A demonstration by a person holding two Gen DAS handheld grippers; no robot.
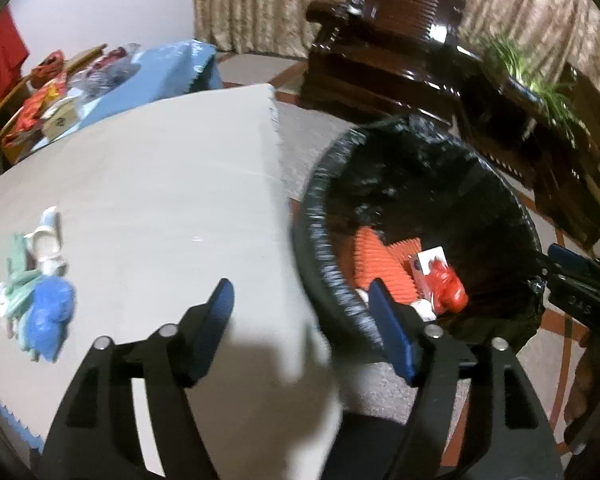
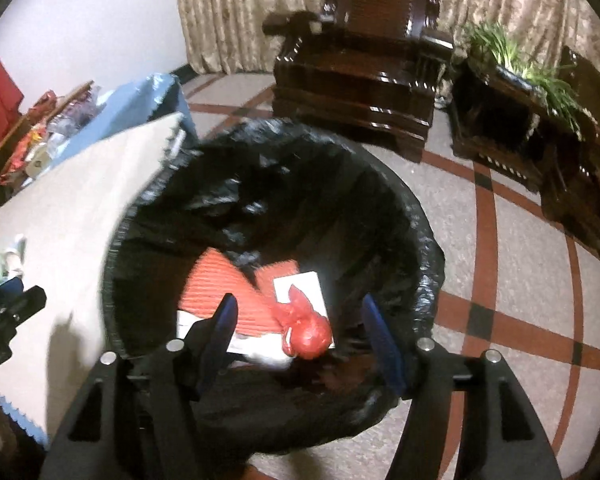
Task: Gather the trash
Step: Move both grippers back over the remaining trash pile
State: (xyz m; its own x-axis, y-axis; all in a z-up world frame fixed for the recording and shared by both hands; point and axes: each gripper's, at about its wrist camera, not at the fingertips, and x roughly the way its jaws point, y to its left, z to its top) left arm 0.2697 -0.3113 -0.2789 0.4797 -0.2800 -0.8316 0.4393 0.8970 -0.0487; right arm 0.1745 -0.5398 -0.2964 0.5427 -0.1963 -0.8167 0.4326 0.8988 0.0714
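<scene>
A bin lined with a black bag [image 1: 320, 216] [image 2: 420, 216] stands on the floor beside a grey-topped table [image 1: 160, 184] [image 2: 68, 216]. Inside lie a red crumpled bag [image 1: 446, 286] [image 2: 308, 330], a white box [image 2: 300, 284] and orange corrugated card [image 1: 374, 264] [image 2: 216, 280]. Crumpled blue plastic [image 1: 48, 320], green plastic and white bits [image 1: 46, 240] lie on the table's left. My left gripper [image 1: 302, 320] is open and empty over the table's edge by the bin. My right gripper [image 2: 300, 332] is open and empty above the bin.
Dark wooden armchairs [image 2: 360, 68] and a stand with a green plant [image 2: 516, 60] stand behind the bin on the tiled floor. A blue cloth [image 1: 160, 76] and a pile of packets [image 1: 44, 100] lie at the table's far end.
</scene>
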